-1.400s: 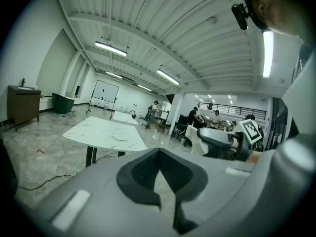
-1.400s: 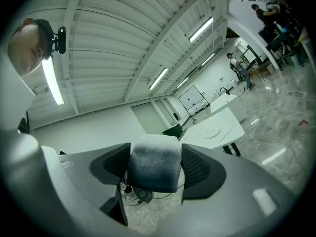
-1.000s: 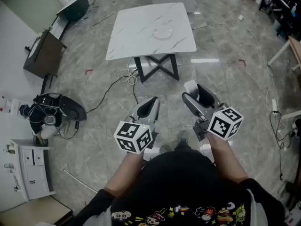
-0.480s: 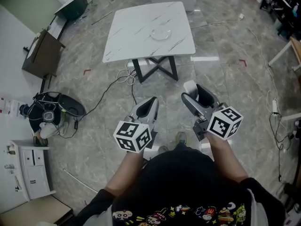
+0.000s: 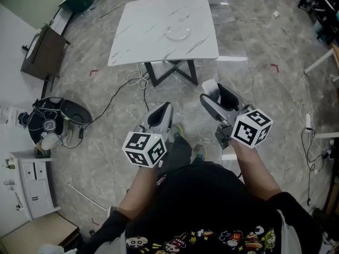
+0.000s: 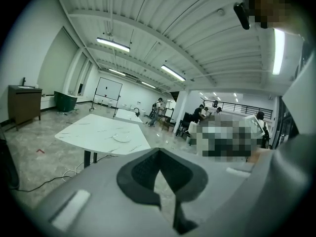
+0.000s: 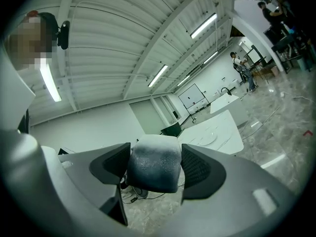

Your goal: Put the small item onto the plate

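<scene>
A small white plate (image 5: 178, 32) lies on a white marble-pattern table (image 5: 143, 25) ahead of me on the floor space; the same plate (image 6: 121, 138) shows in the left gripper view, and faintly as a plate (image 7: 207, 139) in the right gripper view. My right gripper (image 5: 212, 92) is shut on a small white-and-grey block (image 7: 154, 168), held between its pads and carried well short of the table. The block (image 5: 210, 86) peeks out at the jaw tips in the head view. My left gripper (image 5: 160, 113) is shut with nothing in it, held at waist height.
Cables (image 5: 139, 81) trail on the floor under the table's black crossed legs (image 5: 170, 72). A dark cabinet (image 5: 39, 54) and a round black device (image 5: 63, 115) stand to the left. White drawers (image 5: 32, 181) sit at the near left. People stand far off in the hall (image 6: 157, 111).
The table and plate have shifted up and slightly left in the head view as I step forward. Both grippers keep their pose; the right one still holds the block.
</scene>
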Tool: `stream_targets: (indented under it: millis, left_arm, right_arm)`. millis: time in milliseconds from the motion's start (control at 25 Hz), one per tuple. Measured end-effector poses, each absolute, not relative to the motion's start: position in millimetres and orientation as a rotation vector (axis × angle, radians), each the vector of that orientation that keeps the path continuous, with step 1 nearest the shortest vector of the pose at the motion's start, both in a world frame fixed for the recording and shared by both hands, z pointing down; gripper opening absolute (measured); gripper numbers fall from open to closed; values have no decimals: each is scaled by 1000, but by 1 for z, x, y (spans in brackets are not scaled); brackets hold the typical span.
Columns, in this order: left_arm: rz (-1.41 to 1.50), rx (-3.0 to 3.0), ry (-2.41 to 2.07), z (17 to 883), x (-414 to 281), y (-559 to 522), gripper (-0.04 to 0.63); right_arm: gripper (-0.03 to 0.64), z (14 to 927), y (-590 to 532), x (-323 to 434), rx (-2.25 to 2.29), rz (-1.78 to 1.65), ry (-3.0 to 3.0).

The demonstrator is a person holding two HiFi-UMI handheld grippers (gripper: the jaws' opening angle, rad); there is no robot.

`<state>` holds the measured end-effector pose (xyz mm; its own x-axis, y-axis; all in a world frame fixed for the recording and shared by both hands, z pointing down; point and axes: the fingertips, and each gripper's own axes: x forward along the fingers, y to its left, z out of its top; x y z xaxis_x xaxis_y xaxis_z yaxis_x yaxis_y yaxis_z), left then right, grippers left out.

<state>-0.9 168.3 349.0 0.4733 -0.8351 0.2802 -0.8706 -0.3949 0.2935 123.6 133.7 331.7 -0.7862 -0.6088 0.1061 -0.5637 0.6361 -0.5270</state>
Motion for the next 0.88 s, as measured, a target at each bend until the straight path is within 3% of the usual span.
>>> stream_targets:
  millis: [880]
  left_arm:
    - [122,2370,-1253,352,-37,3,0]
  right_arm:
    - [348,338,-3,73,-1129,-910,2747]
